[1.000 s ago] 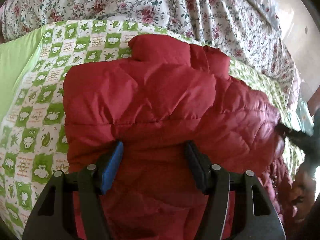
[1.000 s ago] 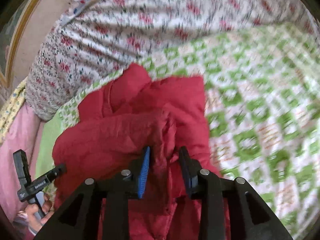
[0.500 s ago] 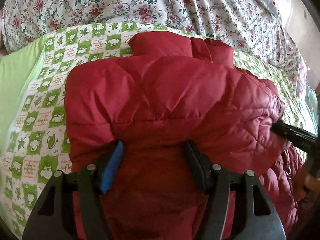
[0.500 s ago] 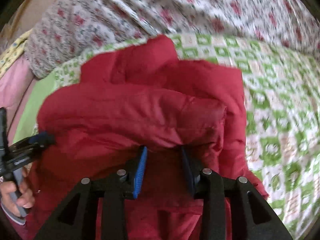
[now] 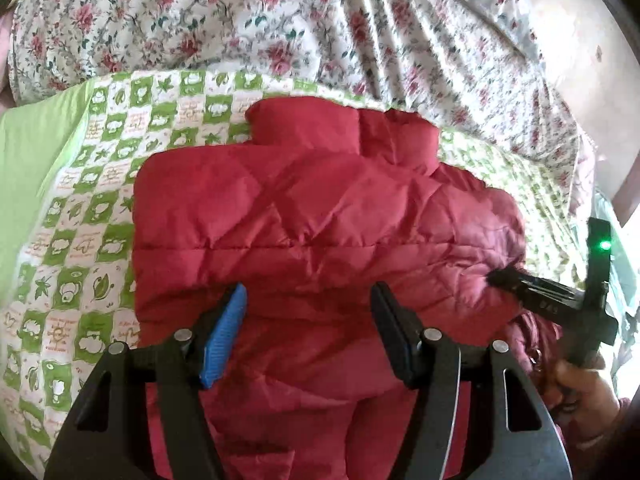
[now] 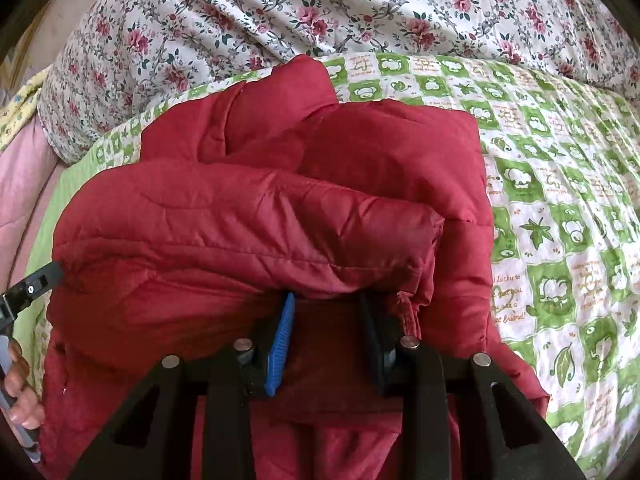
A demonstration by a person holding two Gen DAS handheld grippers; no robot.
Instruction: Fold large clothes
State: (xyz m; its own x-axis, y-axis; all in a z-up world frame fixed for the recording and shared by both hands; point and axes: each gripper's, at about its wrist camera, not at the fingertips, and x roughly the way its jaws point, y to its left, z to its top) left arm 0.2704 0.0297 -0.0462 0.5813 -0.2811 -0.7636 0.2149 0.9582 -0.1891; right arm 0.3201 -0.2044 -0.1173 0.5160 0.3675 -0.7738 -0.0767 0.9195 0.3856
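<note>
1. Left gripper: tilted downward onto the red jacket, jaws fairly wide apart, a thick fold of the padding bulging between them and pressed from both sides.
2. Right gripper: also angled downward on the jacket, jaws narrower, pinching a bunched fold near the jacket's right edge.
3. Right hand: seen beside the jacket's right edge in the left wrist view, fingers wrapped around the gripper handle.
4. Left hand: at the jacket's left edge in the right wrist view, fingertips curled on the handle.
</note>
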